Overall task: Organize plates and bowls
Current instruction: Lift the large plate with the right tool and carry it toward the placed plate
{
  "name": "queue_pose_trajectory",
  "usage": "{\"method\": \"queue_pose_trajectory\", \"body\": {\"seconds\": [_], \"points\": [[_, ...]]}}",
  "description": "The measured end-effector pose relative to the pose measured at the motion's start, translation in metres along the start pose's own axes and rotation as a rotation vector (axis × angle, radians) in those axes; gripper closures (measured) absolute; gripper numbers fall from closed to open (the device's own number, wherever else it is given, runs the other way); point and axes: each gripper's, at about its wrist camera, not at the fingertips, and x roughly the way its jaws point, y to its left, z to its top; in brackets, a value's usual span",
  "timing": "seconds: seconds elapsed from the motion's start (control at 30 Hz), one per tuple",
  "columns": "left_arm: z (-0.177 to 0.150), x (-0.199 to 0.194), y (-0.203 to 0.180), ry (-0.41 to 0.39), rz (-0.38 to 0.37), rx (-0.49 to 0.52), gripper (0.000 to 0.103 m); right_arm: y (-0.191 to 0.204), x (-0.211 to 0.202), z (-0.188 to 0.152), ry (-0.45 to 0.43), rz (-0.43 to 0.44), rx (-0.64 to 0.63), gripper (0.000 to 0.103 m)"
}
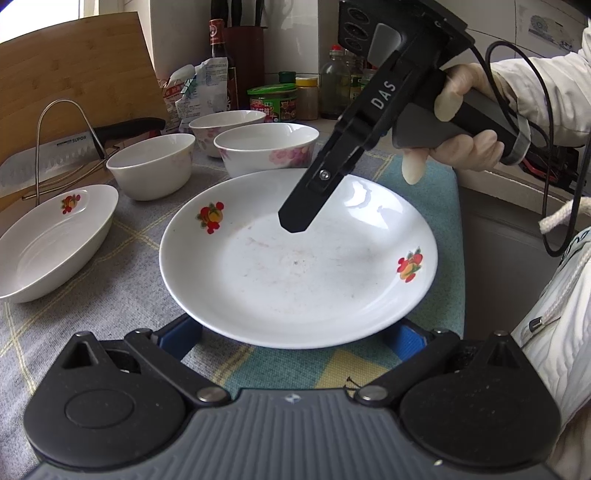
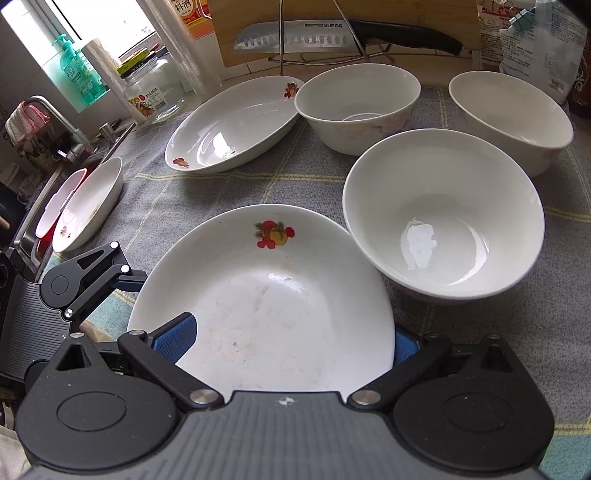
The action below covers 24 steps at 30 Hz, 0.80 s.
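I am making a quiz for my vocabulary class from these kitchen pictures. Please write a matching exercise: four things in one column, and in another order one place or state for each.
Things:
1. round plate
2. oval dish
3. knife
4. glass jar

Places or states:
A. lies across a wire rack in front of a wooden board
B. stands near the window and has a yellow-green lid
C. lies on the cloth beside a plain white bowl
D. sits between the blue pads of both grippers

Pairs: 1-D, 2-C, 3-A, 4-B
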Motion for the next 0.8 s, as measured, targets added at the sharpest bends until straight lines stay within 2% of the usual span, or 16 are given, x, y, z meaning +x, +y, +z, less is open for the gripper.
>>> {"method": "queue_pose_trajectory", "body": {"seconds": [0.8], "points": [[0.0006, -0.0009, -0.002, -0.004, 0.008, 0.015, 0.001, 0.002, 0.0011, 0.003, 0.023, 0.006, -0.004, 0.0]]}}
